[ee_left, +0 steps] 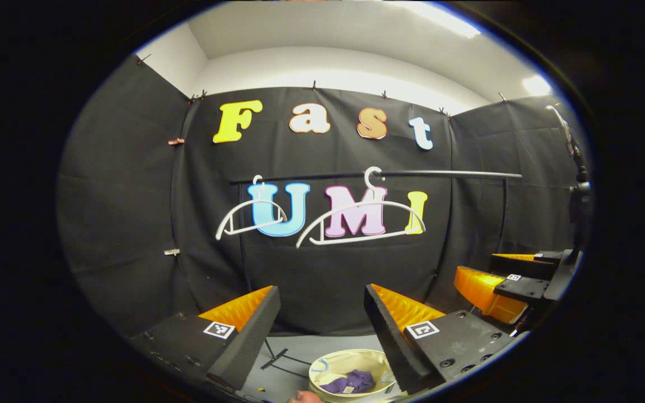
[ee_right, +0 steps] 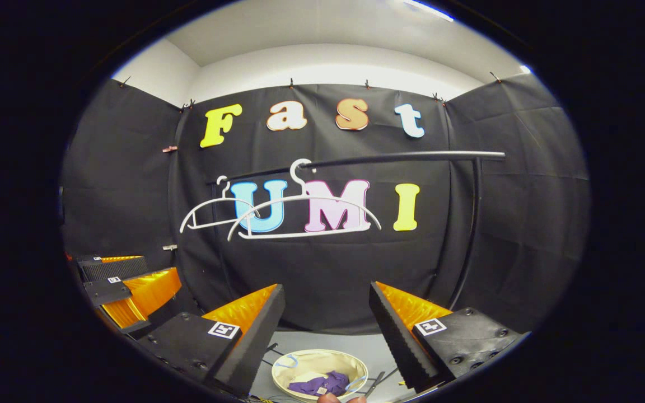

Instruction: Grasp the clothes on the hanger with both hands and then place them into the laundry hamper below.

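Overhead, bare hangers on the rail; purple garment in hamper.

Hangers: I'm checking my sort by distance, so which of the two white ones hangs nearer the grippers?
The larger-looking hanger across the pink letter; the other hanger hangs farther left.
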### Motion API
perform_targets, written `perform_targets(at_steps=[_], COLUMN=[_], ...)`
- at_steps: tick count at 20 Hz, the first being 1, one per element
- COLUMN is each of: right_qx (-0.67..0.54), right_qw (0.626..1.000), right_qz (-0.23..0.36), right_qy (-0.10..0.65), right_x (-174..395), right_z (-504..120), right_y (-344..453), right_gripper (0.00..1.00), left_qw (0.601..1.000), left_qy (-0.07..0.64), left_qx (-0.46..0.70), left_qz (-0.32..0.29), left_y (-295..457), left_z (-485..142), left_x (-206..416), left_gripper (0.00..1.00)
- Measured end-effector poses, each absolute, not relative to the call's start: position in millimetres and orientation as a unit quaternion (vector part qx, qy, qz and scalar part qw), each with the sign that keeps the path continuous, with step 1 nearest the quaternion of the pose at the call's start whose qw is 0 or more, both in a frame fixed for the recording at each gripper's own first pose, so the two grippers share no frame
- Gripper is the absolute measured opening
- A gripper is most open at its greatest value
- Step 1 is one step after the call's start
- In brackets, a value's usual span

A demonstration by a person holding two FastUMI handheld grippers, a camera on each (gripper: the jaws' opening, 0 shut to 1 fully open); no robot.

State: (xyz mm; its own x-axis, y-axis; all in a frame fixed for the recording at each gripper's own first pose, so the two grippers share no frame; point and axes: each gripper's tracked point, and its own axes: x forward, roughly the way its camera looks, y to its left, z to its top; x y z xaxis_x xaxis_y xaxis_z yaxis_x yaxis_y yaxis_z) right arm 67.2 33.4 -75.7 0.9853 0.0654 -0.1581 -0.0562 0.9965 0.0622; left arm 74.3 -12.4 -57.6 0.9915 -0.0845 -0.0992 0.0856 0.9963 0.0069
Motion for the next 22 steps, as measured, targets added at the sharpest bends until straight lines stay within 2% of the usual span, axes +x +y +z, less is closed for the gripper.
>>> perform_targets(at_steps=[1,2,7,8,9,12,13,14,15,18,20,22], right_qx=[0.024,0.020,0.021,0.023,0.023,0.021,0.024,0.025,0.026,0.025,0.028,0.025], right_qw=[0.996,0.997,0.998,0.998,0.999,0.999,0.999,0.999,0.999,0.999,0.999,0.999], right_qz=[0.032,0.031,0.032,0.033,0.032,0.035,0.035,0.036,0.037,0.035,0.032,0.027], right_qy=[0.076,0.072,0.049,0.041,0.035,0.021,0.018,0.018,0.019,0.023,0.023,0.023], right_x=[62.3,58.7,36.2,34.0,30.8,25.6,24.7,24.6,24.8,27.1,29.5,29.5], right_z=[-70.0,-64.7,-40.9,-35.0,-30.5,-21.1,-19.9,-19.4,-20.6,-23.8,-24.9,-26.0], right_y=[31.2,28.6,18.0,16.2,14.8,13.5,12.4,13.3,13.8,14.5,14.7,14.8], right_gripper=[0.97,0.97,0.97,1.00,0.96,0.97,0.92,0.92,0.97,1.00,0.97,0.97], left_qw=[0.998,0.998,0.999,0.999,0.999,0.999,0.999,0.999,0.999,0.999,0.999,0.999], left_qy=[0.042,0.042,0.024,0.024,0.024,0.020,0.019,0.019,0.017,0.023,0.023,0.020], left_qx=[0.002,-0.003,0.008,0.011,0.013,0.008,0.006,0.005,0.004,0.003,0.002,0.001], left_qz=[-0.039,-0.038,-0.027,-0.026,-0.025,-0.029,-0.030,-0.031,-0.032,-0.036,-0.037,-0.037], left_y=[-12.6,-15.7,-26.8,-29.0,-30.8,-36.4,-37.3,-38.5,-38.9,-38.3,-34.3,-29.9], left_z=[-50.2,-45.4,-33.1,-34.0,-33.8,-29.0,-28.4,-27.1,-26.7,-30.7,-31.8,-31.0], left_x=[69.9,65.1,38.2,33.6,29.3,17.7,15.1,13.6,11.8,12.1,13.3,15.5], left_gripper=[0.98,0.93,0.92,0.93,0.93,0.95,0.93,0.93,0.95,0.95,0.93,0.95])
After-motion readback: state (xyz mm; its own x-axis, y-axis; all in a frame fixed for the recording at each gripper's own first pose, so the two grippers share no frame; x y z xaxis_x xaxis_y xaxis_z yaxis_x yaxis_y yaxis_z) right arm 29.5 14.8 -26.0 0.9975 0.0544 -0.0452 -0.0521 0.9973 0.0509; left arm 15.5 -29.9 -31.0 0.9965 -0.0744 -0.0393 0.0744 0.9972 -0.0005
